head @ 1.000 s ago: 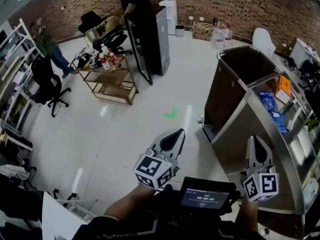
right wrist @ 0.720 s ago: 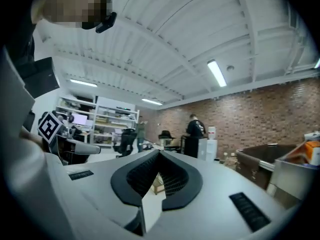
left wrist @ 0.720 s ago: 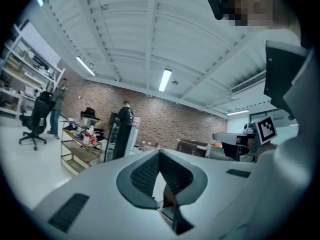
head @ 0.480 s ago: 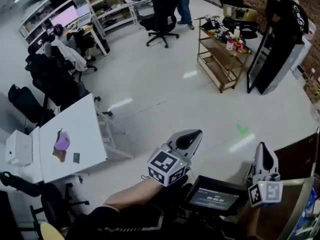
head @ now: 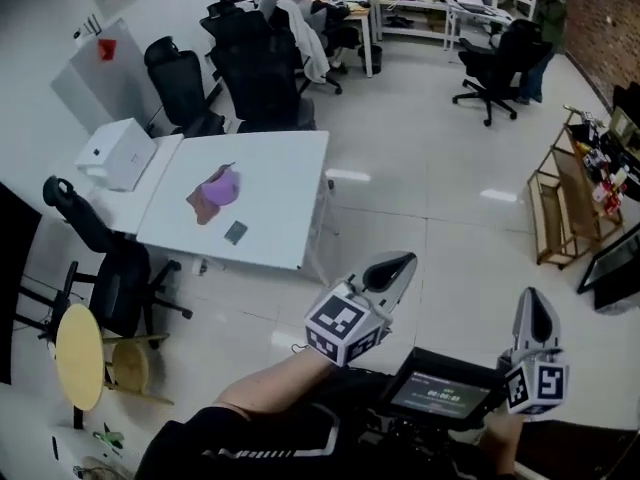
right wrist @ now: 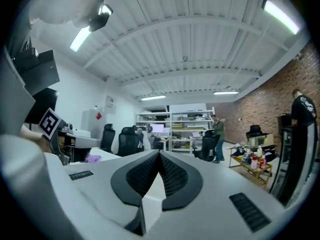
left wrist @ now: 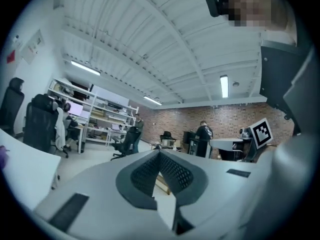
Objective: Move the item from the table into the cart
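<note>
Ceiling lights [left wrist: 224,86] only in gripper views; left hand-held gripper [left wrist: 160,153], right hand-held gripper [right wrist: 160,154] closed, empty.

The head view has turned to the left. The metal cart, at the right one second ago, is gone from it. The white surface [head: 270,218] with the purple item [head: 215,190] has come from the lower left edge toward the upper middle. The wooden trolley [head: 560,208] now stands at the right edge.

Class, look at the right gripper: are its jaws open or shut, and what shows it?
Shut. On the right gripper, the textured pads meet at their tips with nothing between them.
</note>
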The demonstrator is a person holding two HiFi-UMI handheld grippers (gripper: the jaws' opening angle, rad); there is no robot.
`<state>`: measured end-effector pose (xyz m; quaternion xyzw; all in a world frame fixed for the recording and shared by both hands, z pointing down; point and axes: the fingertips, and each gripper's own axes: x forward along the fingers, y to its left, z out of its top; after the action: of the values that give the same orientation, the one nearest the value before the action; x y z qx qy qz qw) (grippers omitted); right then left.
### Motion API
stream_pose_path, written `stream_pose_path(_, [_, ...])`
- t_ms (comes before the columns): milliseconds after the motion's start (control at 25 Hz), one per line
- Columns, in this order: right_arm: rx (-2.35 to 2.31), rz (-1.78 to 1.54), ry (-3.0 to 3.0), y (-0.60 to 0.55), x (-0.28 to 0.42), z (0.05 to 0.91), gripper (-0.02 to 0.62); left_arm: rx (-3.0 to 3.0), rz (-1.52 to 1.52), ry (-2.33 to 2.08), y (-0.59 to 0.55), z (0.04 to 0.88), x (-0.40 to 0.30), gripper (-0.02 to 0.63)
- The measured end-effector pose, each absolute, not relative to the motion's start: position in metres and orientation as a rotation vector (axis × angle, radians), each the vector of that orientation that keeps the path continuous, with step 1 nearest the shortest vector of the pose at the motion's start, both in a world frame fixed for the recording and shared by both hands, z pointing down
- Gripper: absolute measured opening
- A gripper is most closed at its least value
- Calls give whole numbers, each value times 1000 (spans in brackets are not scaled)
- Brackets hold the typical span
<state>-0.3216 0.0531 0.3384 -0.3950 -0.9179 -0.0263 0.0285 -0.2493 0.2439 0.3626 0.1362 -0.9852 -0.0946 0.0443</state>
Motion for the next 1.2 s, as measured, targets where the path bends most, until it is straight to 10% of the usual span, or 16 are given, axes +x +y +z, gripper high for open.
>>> stream_pose_path(800, [-2339,-275,-1906,752,-254,408,-11,-911,-484,-2874,831,440,-73,-6])
stream_pose_path(1200, [-2736,-595,-1090,898,-199,473,186,-1379,-506,-2655,931,460,-13,-6])
